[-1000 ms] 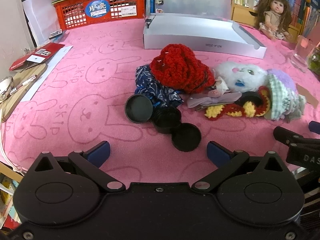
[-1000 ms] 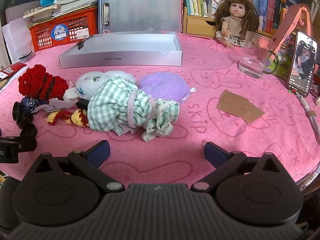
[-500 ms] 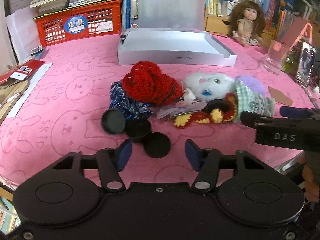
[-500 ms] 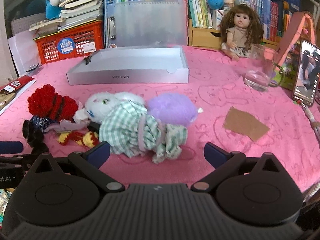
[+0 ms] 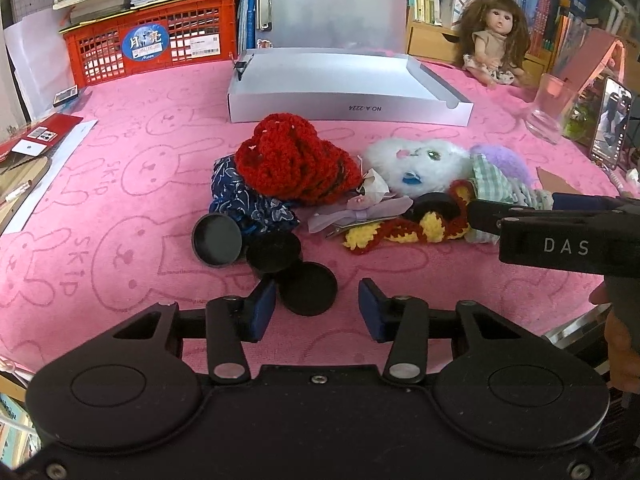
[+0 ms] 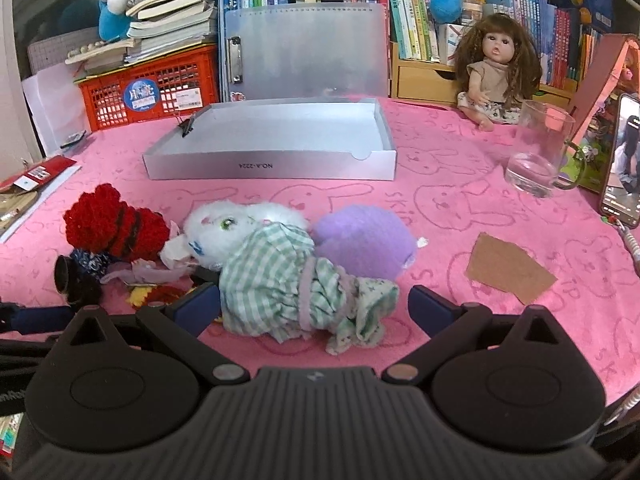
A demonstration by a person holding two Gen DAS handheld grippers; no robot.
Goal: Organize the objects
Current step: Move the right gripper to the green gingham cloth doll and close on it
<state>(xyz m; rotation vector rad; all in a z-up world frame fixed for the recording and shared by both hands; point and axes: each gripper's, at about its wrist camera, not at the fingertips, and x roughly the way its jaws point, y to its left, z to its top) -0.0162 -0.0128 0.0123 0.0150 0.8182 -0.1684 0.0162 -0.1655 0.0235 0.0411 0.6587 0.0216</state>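
Note:
My left gripper (image 5: 316, 312) hovers low over the pink cloth, its jaws closing. The nearest of three black round lids (image 5: 307, 288) lies just ahead between its fingers, and the right pad stands apart from it. Behind are a red crochet piece (image 5: 292, 164), blue patterned cloth (image 5: 248, 200), a lilac bow clip (image 5: 360, 212) and a yellow-red crochet strip (image 5: 400, 232). My right gripper (image 6: 316, 308) is open wide, and the green checked dress (image 6: 288, 280) of a white plush (image 6: 232, 220) lies between its fingers. A purple plush (image 6: 364, 240) lies beside them.
An open silver box (image 6: 268, 168) sits mid-table. At the back stand a red basket (image 6: 156, 92), a grey folder (image 6: 304, 52) and a doll (image 6: 492, 76). A glass mug (image 6: 540, 148), a phone (image 6: 622, 164) and a cardboard scrap (image 6: 508, 268) occupy the right side.
The left jaws have narrowed from wide open and come up to the nearest black lid. The right gripper has come up to the checked dress, which now lies between its fingers.

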